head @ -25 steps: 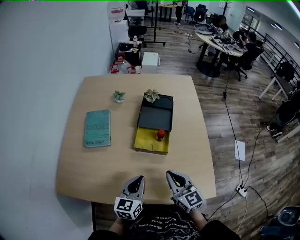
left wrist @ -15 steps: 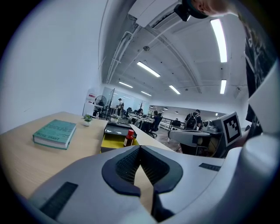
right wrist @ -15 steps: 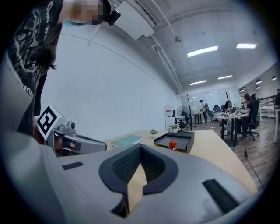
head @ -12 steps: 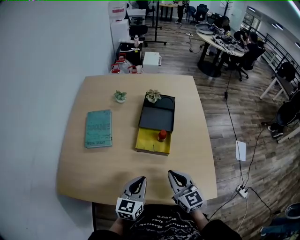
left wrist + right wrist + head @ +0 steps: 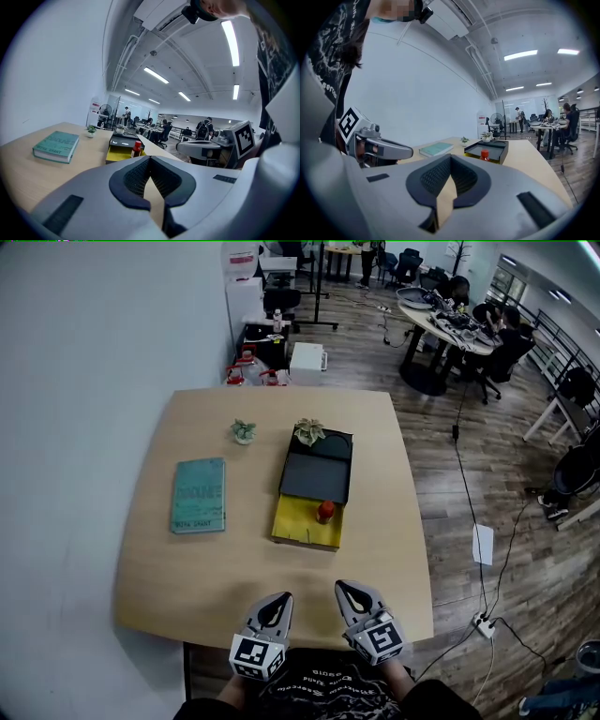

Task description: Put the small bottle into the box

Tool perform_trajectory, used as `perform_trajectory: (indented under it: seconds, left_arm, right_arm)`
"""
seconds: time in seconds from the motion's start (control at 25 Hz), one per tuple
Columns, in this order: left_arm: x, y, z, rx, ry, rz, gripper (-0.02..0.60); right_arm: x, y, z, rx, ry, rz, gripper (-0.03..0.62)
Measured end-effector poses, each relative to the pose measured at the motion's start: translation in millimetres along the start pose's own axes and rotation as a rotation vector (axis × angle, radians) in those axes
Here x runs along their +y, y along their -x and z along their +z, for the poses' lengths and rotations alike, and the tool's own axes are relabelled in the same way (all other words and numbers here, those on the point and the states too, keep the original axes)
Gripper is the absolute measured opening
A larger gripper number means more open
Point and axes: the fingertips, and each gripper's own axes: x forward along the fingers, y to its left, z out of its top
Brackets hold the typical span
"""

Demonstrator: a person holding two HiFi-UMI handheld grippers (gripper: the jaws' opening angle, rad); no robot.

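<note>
Head view: the small bottle (image 5: 324, 511) is standing upright in the yellow half of the box (image 5: 295, 523), seemingly touching its dark lid (image 5: 317, 470). Only the 2 gripper views are showing the left gripper (image 5: 273, 607) and right gripper (image 5: 350, 597) closed and empty. Both are staying well short of the box, as 1 second earlier.

On the table (image 5: 187, 577), a teal book (image 5: 198, 495) lies near a small plant (image 5: 243, 431).

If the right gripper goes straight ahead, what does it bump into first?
Probably the box, near the small bottle standing in its yellow part. Only bare table lies between it and the right gripper, though depth is unclear.
</note>
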Motion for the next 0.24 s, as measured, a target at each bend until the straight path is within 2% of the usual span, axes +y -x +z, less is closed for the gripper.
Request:
perform_trajectory:
  seconds: [0.24]
  left_arm:
    - [-7.0, -0.4, 5.1, -0.010, -0.020, -0.006, 0.004]
  right_arm:
    - [-1.4, 1.6, 0.2, 0.012, 0.018, -0.002, 0.002]
